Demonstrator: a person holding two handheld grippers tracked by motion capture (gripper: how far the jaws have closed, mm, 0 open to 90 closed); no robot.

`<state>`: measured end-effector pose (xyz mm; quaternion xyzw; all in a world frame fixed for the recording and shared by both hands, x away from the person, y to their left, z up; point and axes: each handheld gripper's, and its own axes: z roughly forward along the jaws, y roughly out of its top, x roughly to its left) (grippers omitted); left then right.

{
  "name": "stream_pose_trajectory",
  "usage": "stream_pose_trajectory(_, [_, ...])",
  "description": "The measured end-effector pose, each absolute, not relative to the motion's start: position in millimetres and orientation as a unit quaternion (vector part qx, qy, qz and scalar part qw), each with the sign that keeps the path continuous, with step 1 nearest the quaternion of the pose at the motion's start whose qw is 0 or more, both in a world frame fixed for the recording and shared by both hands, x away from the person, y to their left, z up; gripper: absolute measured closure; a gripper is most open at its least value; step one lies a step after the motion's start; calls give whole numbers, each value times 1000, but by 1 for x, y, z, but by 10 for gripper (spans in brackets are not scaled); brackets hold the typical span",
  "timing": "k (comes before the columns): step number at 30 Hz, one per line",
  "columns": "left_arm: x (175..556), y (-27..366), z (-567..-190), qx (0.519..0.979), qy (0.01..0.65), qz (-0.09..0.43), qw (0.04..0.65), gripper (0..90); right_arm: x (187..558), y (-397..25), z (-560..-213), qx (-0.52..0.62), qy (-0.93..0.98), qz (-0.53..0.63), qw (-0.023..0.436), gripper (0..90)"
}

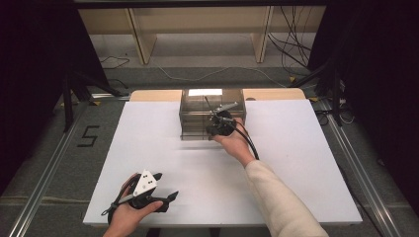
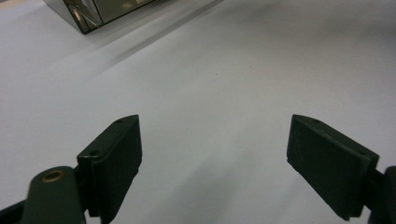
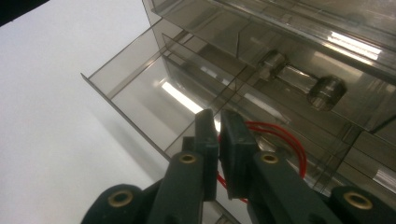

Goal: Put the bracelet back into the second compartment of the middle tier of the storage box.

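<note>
A small smoky clear plastic drawer cabinet (image 1: 196, 112) stands at the far middle of the white table (image 1: 148, 143). My right gripper (image 1: 216, 120) is at its front, with the jaws pinched on the thin front wall of a pulled-out drawer (image 3: 135, 88). In the right gripper view the right gripper (image 3: 218, 125) has its pads almost together, and a red wire (image 3: 285, 140) lies coiled behind them inside the cabinet. My left gripper (image 1: 167, 185) rests near the table's front left, open and holding nothing. The left gripper (image 2: 212, 140) has wide-apart jaws over bare white surface.
A corner of the cabinet (image 2: 91, 14) shows far off in the left gripper view. Wooden shelving (image 1: 197, 29) and loose cables (image 1: 291, 49) lie on the floor beyond the table. Metal rails (image 1: 363, 182) run along both sides of the table.
</note>
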<state>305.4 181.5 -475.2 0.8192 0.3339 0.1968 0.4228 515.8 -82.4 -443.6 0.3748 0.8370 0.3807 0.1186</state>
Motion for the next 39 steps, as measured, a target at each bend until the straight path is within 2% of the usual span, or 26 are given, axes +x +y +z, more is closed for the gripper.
stream_pose_trajectory(10, [305,181,-475,819,334,197,423,181,513,-85,-438,379,832,388,116,749])
stream_pose_trajectory(28, [305,181,-475,817,336,195,425,180,502,-99,-422,369,830,405,103,366])
stream_pose_trajectory(39, [305,182,-475,814,340,196,428,180,477,-129,-416,359,830,412,109,264])
